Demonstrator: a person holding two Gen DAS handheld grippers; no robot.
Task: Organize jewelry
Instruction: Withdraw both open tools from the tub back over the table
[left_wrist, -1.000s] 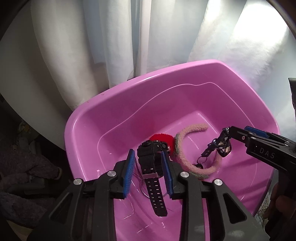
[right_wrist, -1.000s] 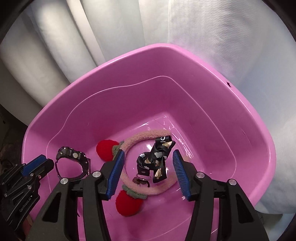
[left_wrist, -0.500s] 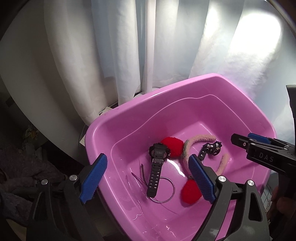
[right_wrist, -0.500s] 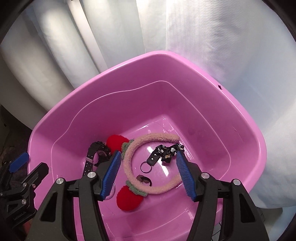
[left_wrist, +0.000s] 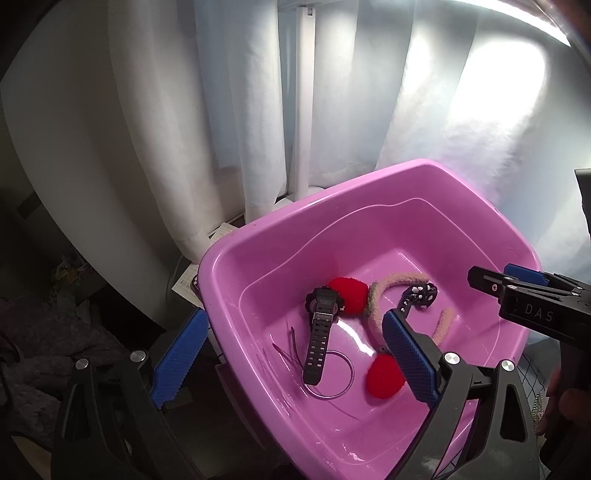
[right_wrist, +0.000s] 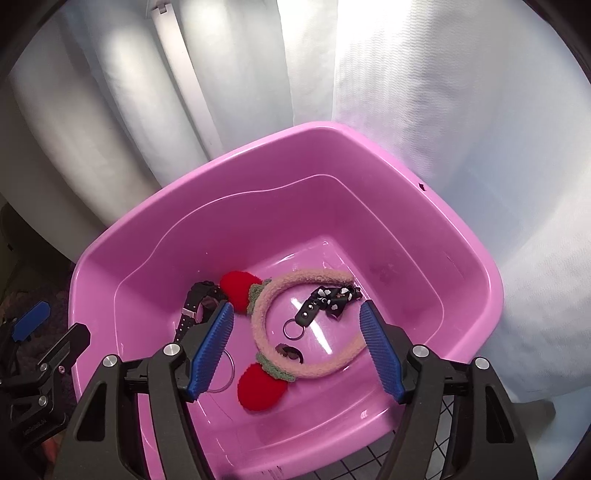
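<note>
Both the left tool (left_wrist: 291, 354) and the right tool (right_wrist: 295, 347) hang wide open and empty, jaws having just opened, above the pink tub (right_wrist: 280, 147), where the watch (left_wrist: 320, 332) lies lengthwise nearer the left tool.

The tub (right_wrist: 476, 266) is pink all over, glossy, with white glints on its floor. In it, the watch (left_wrist: 320, 325) is black with a grey-silver buckle band. Beside the watch, the headband (right_wrist: 314, 280) is pale beige-pink and fuzzy, with two bright red pompoms (right_wrist: 258, 387) on dull green collars. Inside the headband's arc, the keychain (right_wrist: 328, 299) is black with white hearts and small silver studs, ending in a dark ring. Near the watch strap, a wire hoop (left_wrist: 334, 373) looks silver-grey. Behind the tub, the curtain (right_wrist: 424, 110) is white. Both grippers are black with blue ribbed pads (left_wrist: 406, 354).
</note>
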